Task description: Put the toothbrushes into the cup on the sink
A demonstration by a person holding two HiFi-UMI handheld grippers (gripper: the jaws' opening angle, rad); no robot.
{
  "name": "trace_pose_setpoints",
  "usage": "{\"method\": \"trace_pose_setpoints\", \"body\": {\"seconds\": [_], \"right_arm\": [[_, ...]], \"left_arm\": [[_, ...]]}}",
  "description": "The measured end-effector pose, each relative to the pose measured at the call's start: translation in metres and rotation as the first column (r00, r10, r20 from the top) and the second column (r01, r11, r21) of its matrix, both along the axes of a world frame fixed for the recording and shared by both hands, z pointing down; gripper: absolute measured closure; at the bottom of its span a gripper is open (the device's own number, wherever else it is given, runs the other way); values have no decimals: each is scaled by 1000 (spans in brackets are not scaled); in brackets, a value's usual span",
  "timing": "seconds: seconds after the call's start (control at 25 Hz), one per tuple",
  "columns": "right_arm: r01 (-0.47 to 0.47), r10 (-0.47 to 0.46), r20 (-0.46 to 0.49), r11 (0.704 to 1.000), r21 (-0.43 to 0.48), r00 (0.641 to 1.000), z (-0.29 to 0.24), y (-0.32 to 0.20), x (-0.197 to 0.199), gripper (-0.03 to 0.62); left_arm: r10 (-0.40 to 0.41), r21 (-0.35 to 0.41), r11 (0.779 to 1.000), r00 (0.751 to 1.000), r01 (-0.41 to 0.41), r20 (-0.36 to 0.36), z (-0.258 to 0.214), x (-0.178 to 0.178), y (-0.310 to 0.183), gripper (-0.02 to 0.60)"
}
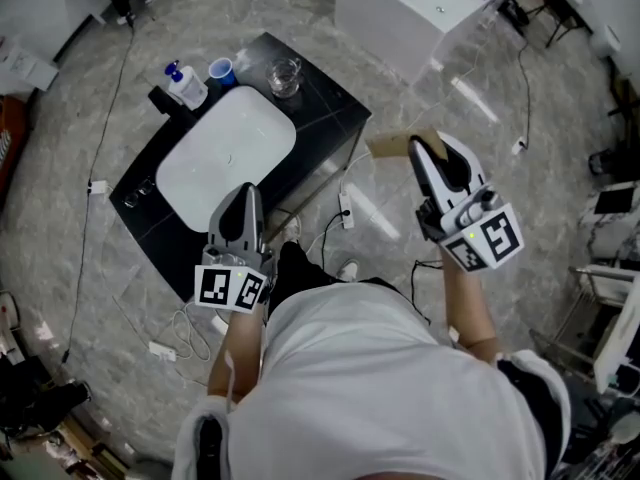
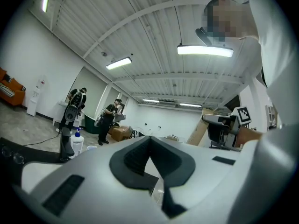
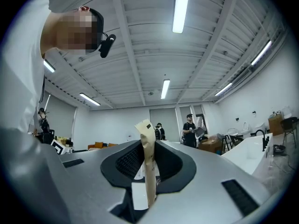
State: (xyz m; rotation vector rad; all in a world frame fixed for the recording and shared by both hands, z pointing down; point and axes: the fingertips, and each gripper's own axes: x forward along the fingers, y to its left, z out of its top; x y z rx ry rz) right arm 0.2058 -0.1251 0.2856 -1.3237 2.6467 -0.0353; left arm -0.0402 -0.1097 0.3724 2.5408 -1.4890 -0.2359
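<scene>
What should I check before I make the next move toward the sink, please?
1. Right tool gripping the tan packet: ok, it is clamped between the jaws.
2. Packet holds a toothbrush: cannot tell.
3. Left tool free: ok, its jaws are together with nothing in them.
4. Target cup settled: cannot tell; a blue cup and a glass both stand at the far end of the sink.
5. Both upright: ok.
6. Packet above a cup: not ok; the right tool is off to the side of the counter.
</scene>
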Motion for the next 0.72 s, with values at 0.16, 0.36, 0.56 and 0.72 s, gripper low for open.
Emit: {"method": "trace_pose_setpoints", "body": {"seconds": [0.16, 0.36, 0.56, 0.72], "right_arm": [[26, -26, 2, 1000, 2, 1000, -1, -27, -22, 507], [58, -58, -10, 998, -10, 998, 4, -52, -42, 507], [75, -75, -11, 997, -15, 997, 9, -77, -54, 507], [89, -90, -13, 996, -19, 996, 12, -99, -61, 507]], "left_arm": [[-15, -11, 1000, 1000, 15, 5, 3, -14, -11, 578], [-27, -17, 999, 1000, 27, 9, 5, -27, -25, 578], [-37, -17, 999, 999, 37, 9, 7, -30, -36, 578], [-45, -18, 999, 999, 45, 7, 7, -32, -44, 578]]}}
